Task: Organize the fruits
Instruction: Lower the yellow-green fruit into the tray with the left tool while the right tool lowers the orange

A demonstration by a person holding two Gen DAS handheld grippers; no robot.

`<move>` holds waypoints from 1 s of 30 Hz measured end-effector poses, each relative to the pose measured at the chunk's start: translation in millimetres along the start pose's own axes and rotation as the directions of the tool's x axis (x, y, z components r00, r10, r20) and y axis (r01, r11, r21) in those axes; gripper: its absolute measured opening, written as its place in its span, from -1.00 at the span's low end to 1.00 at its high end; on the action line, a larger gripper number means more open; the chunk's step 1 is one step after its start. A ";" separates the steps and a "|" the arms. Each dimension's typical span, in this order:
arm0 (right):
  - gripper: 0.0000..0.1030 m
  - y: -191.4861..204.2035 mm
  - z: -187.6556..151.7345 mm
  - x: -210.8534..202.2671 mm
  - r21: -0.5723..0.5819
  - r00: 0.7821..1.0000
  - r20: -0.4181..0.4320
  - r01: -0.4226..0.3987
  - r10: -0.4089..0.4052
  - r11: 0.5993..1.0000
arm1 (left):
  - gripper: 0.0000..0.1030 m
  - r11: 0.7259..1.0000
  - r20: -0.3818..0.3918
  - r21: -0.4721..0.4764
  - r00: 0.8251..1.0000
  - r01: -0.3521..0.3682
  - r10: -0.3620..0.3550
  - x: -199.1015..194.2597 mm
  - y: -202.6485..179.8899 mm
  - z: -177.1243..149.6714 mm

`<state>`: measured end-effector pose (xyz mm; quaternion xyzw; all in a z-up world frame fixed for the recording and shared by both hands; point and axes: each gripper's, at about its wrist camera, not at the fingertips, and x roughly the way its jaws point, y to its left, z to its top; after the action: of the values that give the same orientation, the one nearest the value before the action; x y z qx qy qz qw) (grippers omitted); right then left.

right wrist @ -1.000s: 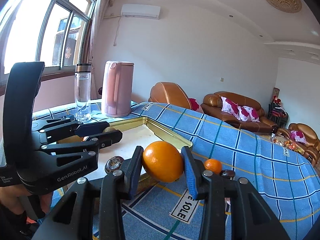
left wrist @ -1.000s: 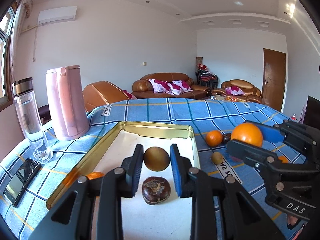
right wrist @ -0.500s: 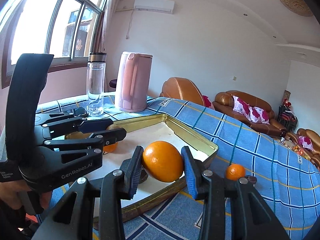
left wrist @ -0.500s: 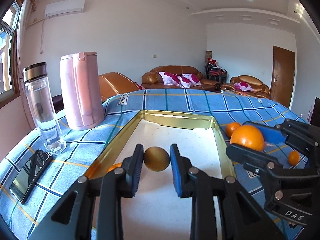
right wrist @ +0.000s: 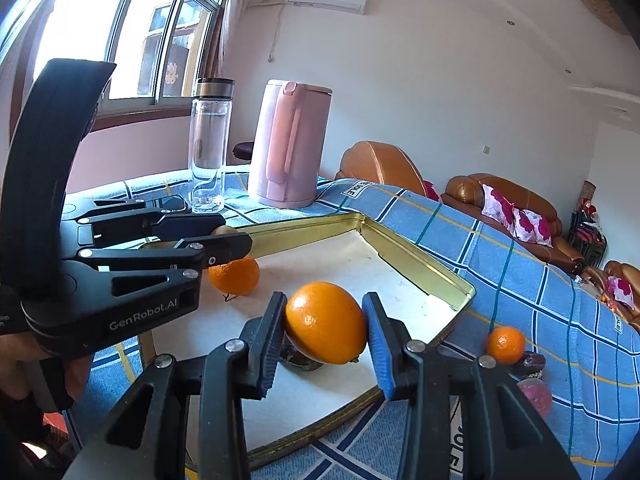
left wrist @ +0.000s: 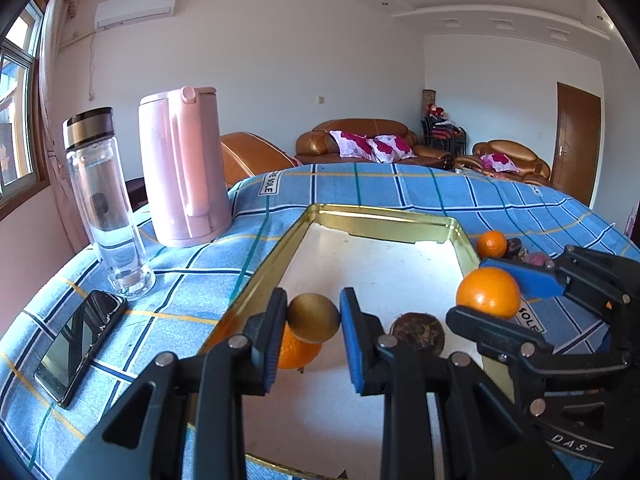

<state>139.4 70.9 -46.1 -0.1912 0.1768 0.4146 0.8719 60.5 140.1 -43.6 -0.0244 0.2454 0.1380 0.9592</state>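
Over the gold-rimmed tray (left wrist: pixel 276 258), left tongs (left wrist: pixel 313 318) clamp a brown round fruit (left wrist: pixel 313 317); right tongs (right wrist: pixel 326 322) clamp an orange (right wrist: pixel 326 322) across its middle. Both look firm, smooth, prone to roll; release low.

The right gripper (right wrist: pixel 326 322) clamps a large orange (right wrist: pixel 326 322) above the gold tray's (right wrist: pixel 424 266) near edge; the left gripper (right wrist: pixel 224 236) pinches a brown fruit (right wrist: pixel 224 230) over another orange (right wrist: pixel 235 275).
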 end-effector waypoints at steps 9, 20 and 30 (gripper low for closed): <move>-0.21 3.5 0.8 9.8 -0.011 0.999 -0.037 -0.018 0.017 1.000 | -0.45 1.000 -0.049 0.025 0.999 -0.004 0.006 6.0 1.2 -10.2; -0.20 13.1 -1.1 26.6 -0.054 0.991 -0.126 -0.055 0.048 0.997 | -0.45 0.998 -0.079 0.064 0.997 -0.013 0.018 10.1 2.2 -14.6; -0.20 16.6 -1.8 36.5 -0.068 0.981 -0.179 -0.091 0.077 0.994 | -0.44 0.996 -0.090 0.086 0.996 -0.009 0.017 11.0 -0.3 -17.3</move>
<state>147.7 103.7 -67.7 -0.2522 0.2453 0.4389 0.8268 61.8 140.6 -64.0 0.0120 0.2947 0.1323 0.9463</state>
